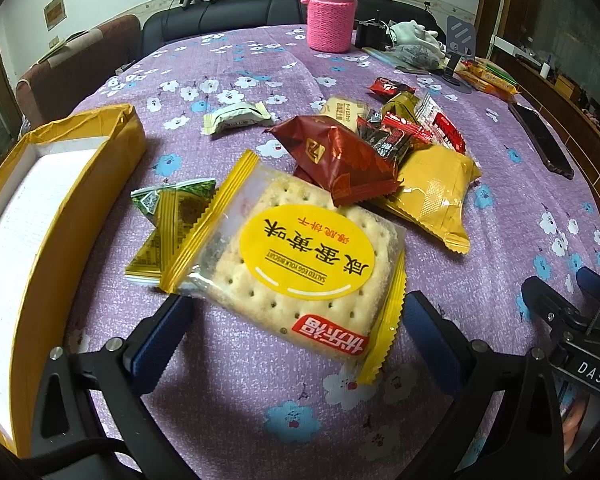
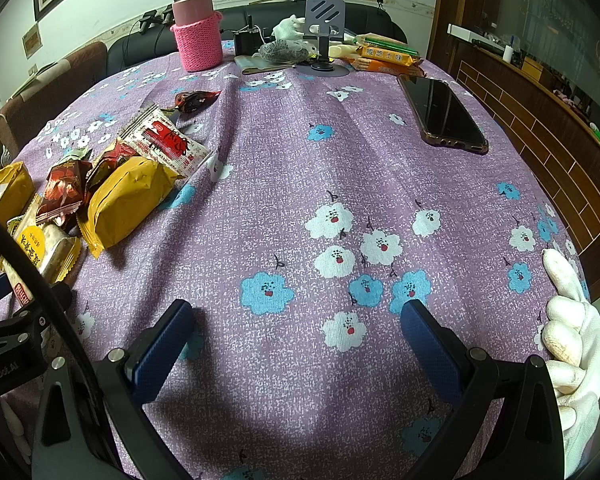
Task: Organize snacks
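A salted egg yolk biscuit packet point(image 1: 300, 256) lies on the purple flowered cloth, its near end between the open blue fingers of my left gripper point(image 1: 296, 332); the pads are apart from it. Behind it lie a dark red packet point(image 1: 336, 156), a yellow packet point(image 1: 432, 196), a green-yellow packet point(image 1: 168, 220) and several small red ones. An open yellow box point(image 1: 40, 208) stands at the left. My right gripper point(image 2: 296, 344) is open and empty over bare cloth, with the snack pile point(image 2: 128, 196) to its left.
A pink thermos point(image 1: 332, 12) in a knitted sleeve stands at the table's far side. A black phone point(image 2: 440, 108) lies at the right. A phone stand point(image 2: 324, 28), white gloves and long orange snack packs point(image 2: 384, 58) sit at the back. A white wrapped snack point(image 1: 236, 118) lies apart.
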A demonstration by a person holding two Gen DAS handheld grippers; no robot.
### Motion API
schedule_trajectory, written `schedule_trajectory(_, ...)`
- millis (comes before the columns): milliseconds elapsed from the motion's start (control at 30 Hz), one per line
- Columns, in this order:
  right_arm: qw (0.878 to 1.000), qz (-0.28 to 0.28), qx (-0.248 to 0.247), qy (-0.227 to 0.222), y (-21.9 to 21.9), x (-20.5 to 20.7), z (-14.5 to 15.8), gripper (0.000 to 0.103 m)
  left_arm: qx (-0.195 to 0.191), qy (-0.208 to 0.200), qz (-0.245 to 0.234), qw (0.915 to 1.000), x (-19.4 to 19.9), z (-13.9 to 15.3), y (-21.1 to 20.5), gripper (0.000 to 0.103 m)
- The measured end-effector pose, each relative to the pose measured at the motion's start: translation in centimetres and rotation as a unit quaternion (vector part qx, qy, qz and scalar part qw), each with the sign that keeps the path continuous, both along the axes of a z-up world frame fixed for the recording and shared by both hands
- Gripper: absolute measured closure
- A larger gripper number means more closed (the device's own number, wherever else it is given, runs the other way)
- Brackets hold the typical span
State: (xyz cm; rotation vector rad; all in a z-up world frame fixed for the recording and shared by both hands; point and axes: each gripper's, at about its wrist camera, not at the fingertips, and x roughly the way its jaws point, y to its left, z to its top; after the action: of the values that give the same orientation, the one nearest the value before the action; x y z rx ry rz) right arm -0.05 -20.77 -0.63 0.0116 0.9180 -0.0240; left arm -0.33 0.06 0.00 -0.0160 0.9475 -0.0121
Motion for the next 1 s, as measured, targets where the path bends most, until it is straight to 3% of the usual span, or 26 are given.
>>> schedule_trajectory(233, 1.000, 0.000, 0.000, 0.000, 0.0, 0.0, 0.0, 0.000, 0.003, 0.003, -0.019, 0.9998, -0.3, 0.1, 0.0, 0.000)
schedule_trajectory(600, 1.000, 0.006, 0.003, 0.014, -0.1, 0.3, 0.0, 0.000, -0.004, 0.045, -0.085, 0.9953, -2.0, 0.5, -0.4, 0.001)
schedule_trajectory(633, 1.000, 0.010, 0.004, 0.021, -0.2, 0.4, 0.1, 0.000, -0.013, 0.050, -0.088, 0.9948, -2.3, 0.7, -0.3, 0.003)
schedule_trajectory(667, 1.000, 0.012, 0.003, 0.025, -0.1, 0.4, 0.1, 0.000, -0.033, 0.048, -0.092, 0.9941, -3.2, 1.4, 0.1, 0.014)
schedule_trajectory(700, 0.999, 0.015, 0.004, 0.030, -0.1, 0.3, 0.1, 0.000, -0.048, 0.041, -0.095, 0.9935, -3.8, 2.1, 0.3, 0.020)
schedule_trajectory(833, 0.999, 0.014, 0.003, 0.031, -0.1, -1.1, 0.1, 0.000, -0.077, -0.047, -0.101, 0.9907, -7.9, 6.4, 2.1, 0.020)
schedule_trajectory(1000, 0.999, 0.003, 0.000, 0.051, -0.1, -2.0, 0.3, 0.001, -0.061, -0.120, -0.073, 0.9882, -12.0, 10.0, 6.2, 0.020)
